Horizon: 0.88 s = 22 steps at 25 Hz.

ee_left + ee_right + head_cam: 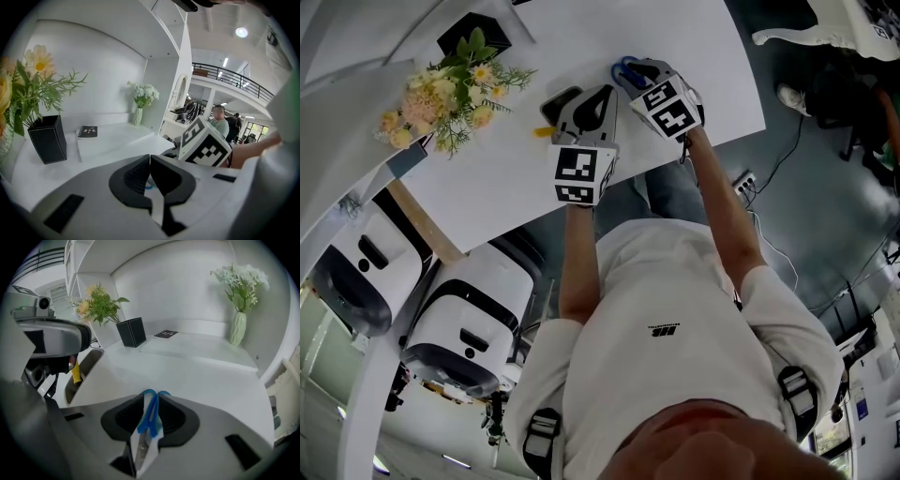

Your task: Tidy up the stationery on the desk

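We wear a white short-sleeved cotton T-shirt (pixel 675 319) with a small black printed logo (pixel 664 329) at the chest. Black webbing straps with grey buckles (pixel 542 433) show at five and seven o'clock in the head view. Our left gripper (pixel 579 97) and right gripper (pixel 630 71) have light grey moulded plastic shells. Both have black ribbed jaw pads (pixel 136 177) and white cubes with black square markers (pixel 578 174).
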{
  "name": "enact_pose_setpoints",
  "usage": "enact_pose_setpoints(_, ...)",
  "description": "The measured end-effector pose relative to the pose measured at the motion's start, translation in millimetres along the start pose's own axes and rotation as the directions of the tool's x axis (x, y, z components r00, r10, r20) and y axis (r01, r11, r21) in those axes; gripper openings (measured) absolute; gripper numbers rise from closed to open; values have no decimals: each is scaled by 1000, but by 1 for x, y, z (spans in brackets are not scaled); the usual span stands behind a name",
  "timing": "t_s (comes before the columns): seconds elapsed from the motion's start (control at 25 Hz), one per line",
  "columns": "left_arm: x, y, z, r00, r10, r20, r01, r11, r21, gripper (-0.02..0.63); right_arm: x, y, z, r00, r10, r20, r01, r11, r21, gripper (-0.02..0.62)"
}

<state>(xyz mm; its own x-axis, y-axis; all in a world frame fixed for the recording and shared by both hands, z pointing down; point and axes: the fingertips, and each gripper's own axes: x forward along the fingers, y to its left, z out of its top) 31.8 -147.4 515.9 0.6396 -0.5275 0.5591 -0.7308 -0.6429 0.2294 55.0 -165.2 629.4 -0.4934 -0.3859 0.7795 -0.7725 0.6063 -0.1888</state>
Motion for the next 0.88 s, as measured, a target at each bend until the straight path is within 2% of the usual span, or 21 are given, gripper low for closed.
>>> enact_pose_setpoints(0.24, 0, 1, 0, 1000, 0, 3, 0, 1000, -7, 0, 9, -4, -8, 999, -15, -45, 15, 1000, -10, 78)
enact_pose_setpoints(0.88, -9, 2, 4, 1000, 9, 25, -8, 1000, -15, 0, 10, -7, -8, 995, -53, -84, 51, 999, -19, 61)
